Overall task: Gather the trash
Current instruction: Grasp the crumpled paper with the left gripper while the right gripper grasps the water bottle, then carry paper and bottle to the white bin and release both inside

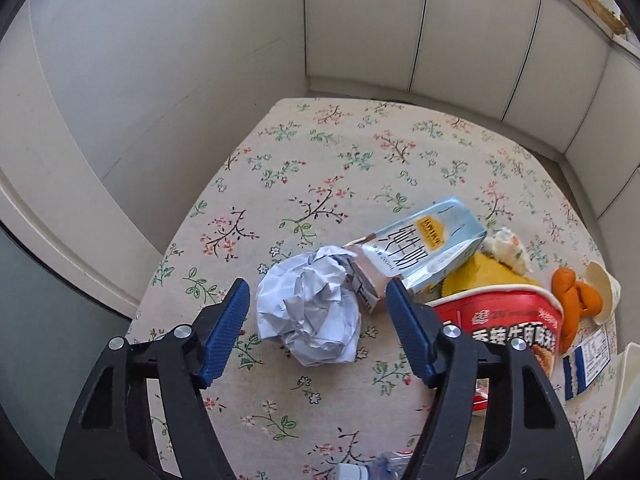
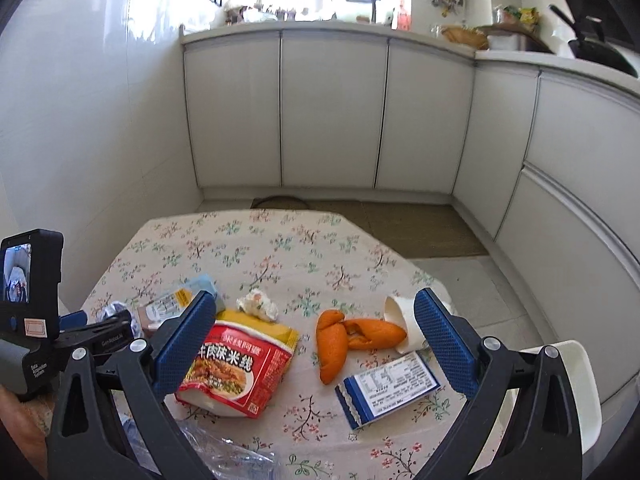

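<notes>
So my left gripper (image 1: 318, 322) is about half spread, straddling the paper ball (image 1: 310, 304), and neither blue pad touches it. It holds nothing. The right gripper (image 2: 316, 344) is spread wide, also holding nothing, hovering over the middle of the mess.

Count on the floral table (image 2: 280, 240): one paper ball, one pale blue carton (image 1: 428, 244) lying flat just beside it, one red noodle cup (image 2: 236, 364) on its side, one yellow wrapper (image 2: 260, 326) under it, one small tissue wad (image 2: 258, 304), one orange peel (image 2: 348, 338), one tipped white cup (image 2: 400, 316), and one blue-white box (image 2: 386, 386).

The ball is white with grey print, tightly scrunched, sitting near the table's left edge.
</notes>
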Available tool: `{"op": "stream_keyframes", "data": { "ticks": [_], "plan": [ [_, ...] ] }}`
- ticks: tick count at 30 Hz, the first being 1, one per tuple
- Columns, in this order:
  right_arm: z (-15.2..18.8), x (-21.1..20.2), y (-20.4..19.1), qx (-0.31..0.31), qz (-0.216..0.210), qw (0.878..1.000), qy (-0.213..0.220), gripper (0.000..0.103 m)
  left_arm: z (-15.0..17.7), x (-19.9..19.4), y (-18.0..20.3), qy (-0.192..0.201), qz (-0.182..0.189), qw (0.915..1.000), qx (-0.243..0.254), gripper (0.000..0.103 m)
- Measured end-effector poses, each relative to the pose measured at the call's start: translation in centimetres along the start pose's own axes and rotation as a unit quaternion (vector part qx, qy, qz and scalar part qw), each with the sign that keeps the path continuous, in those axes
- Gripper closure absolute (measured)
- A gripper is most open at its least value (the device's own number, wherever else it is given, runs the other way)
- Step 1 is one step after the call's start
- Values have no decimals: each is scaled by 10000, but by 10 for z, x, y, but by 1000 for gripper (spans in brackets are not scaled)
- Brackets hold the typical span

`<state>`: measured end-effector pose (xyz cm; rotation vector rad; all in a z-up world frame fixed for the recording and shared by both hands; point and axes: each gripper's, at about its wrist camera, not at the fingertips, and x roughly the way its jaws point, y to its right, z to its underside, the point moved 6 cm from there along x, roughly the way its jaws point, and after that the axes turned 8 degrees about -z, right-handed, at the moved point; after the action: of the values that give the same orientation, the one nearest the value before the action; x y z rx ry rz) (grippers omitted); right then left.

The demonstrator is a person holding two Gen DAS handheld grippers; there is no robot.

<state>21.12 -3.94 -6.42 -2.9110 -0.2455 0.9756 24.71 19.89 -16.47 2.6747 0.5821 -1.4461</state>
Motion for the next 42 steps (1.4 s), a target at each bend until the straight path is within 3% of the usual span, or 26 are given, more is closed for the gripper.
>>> {"op": "stream_keyframes", "data": {
  "ticks": [2,3,4,10,17,20,23,28,30,31,33,34,42],
  "plan": [
    [9,14,3,121,-292,9986,-431,7,4,10,1,-123,96,9999,72,55],
    [14,21,1,90,-484,9965,-678,7,7,14,3,-224,211,9995,81,76],
    [19,26,-2,-12,-624,9945,-840,7,9,17,3,-334,331,9989,79,86],
    [49,35,-41,-1607,-1394,9687,-1277,7,2,-7,4,-114,552,9983,121,90],
    [101,23,-96,-2981,-2628,8953,-2013,7,-33,-101,-15,750,947,9922,-321,90],
    [125,18,-115,-3521,-2791,8643,-2259,7,-41,-150,-30,1179,1192,9842,-574,90],
    [144,24,-129,-3909,-2693,8471,-2388,7,-41,-183,-46,1471,1343,9764,-832,90],
    [163,52,-132,-4138,-2354,8396,-2617,8,-38,-195,-51,1623,1357,9742,-784,90],
    [170,62,-131,-4144,-2236,8393,-2718,19,-37,-190,-50,1548,1336,9760,-753,89],
    [169,63,-131,-4047,-2358,8413,-2699,31,-36,-186,-50,1491,1335,9768,-765,90],
    [166,60,-133,-3898,-2520,8402,-2805,69,-36,-182,-51,1405,1321,9780,-800,90],
    [162,56,-135,-3816,-2653,8402,-2794,82,-36,-180,-52,1371,1305,9785,-818,90],
    [144,30,-142,-3457,-3024,8524,-2500,84,-36,-188,-53,1490,1168,9783,-838,90]
  ]
}}
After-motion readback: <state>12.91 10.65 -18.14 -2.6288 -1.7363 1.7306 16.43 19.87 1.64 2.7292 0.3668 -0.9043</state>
